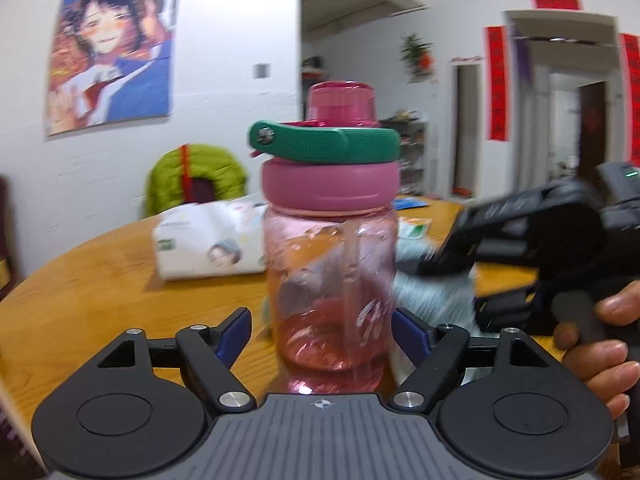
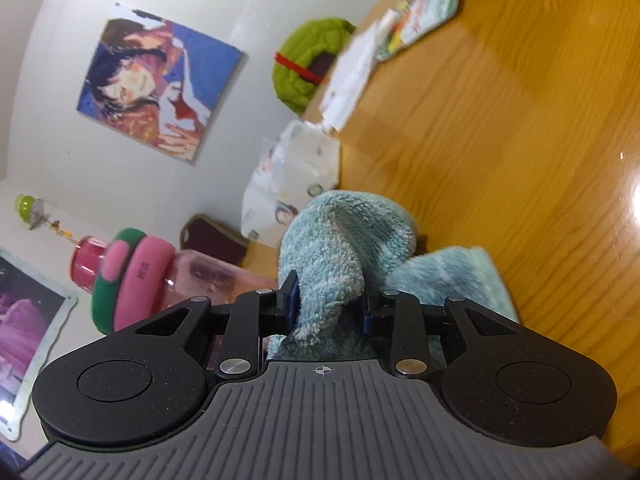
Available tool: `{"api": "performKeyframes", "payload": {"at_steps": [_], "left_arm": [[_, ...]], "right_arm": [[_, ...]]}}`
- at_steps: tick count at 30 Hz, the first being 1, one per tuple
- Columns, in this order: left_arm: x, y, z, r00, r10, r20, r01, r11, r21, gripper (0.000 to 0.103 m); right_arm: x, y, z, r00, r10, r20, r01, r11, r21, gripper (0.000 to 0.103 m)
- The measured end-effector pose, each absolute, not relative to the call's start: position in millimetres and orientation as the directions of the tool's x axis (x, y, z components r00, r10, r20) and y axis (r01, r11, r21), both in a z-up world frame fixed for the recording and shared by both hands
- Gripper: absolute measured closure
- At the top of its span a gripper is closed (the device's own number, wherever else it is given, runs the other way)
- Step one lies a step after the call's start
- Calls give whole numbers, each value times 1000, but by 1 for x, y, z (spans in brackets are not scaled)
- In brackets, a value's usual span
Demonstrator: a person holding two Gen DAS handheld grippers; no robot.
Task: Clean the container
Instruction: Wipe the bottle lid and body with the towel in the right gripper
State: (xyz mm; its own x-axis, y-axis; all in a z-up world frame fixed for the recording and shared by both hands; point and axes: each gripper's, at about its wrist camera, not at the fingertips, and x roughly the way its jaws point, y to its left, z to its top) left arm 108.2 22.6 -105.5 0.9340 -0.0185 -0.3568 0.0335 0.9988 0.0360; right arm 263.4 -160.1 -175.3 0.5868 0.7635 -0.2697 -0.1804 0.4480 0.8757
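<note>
Left gripper (image 1: pixel 324 330): jaws parted to either side of the lower body of the pink bottle (image 1: pixel 330 272), the blue pads standing just clear of its wall on both sides, so the bottle stands between them on its own and is not clamped. Right gripper (image 2: pixel 328 308): jaws clenched on a bunched fold of the teal cloth (image 2: pixel 340 248), which bulges forward past the pads and trails onto the wooden table (image 2: pixel 520 140). The bottle stands upright on the table near the edge closest to the left wrist camera, its pink screw lid (image 1: pixel 330 186) and green carry loop (image 1: pixel 324 144) in place; the cloth sits just beside it on its right. Handling, as a judgement: the translucent plastic wall is stiff, smooth and probably slippery, more so if wet; little or no liquid is visible, so the bottle is likely light and easily tipped by a sideways wipe. The straight lower body offers the steadiest hold. The cloth is soft, plush and compliant. Behind lies a white tissue pack (image 1: pixel 208 240).
</note>
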Motion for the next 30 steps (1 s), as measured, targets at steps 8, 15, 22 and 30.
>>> {"api": "performKeyframes", "payload": {"at_steps": [8,15,22,30], "left_arm": [[101,12,-108,938,-45,-344,71,995,64,27],[114,28,-109,946,-82,-312,108,992,66,33],[116,30,-109,946,-84,-312,107,993,58,36],[114,27,-110,942,-118,-314,140,989,49,37]], "right_arm": [[254,-164,-159,610,774,-169,-276,408,870,70],[250,-164,-154,579,786,-215,-261,429,865,70],[251,-160,-156,569,774,-276,-247,481,841,70],[236,-191,-148,592,800,99,-374,165,913,71]]}}
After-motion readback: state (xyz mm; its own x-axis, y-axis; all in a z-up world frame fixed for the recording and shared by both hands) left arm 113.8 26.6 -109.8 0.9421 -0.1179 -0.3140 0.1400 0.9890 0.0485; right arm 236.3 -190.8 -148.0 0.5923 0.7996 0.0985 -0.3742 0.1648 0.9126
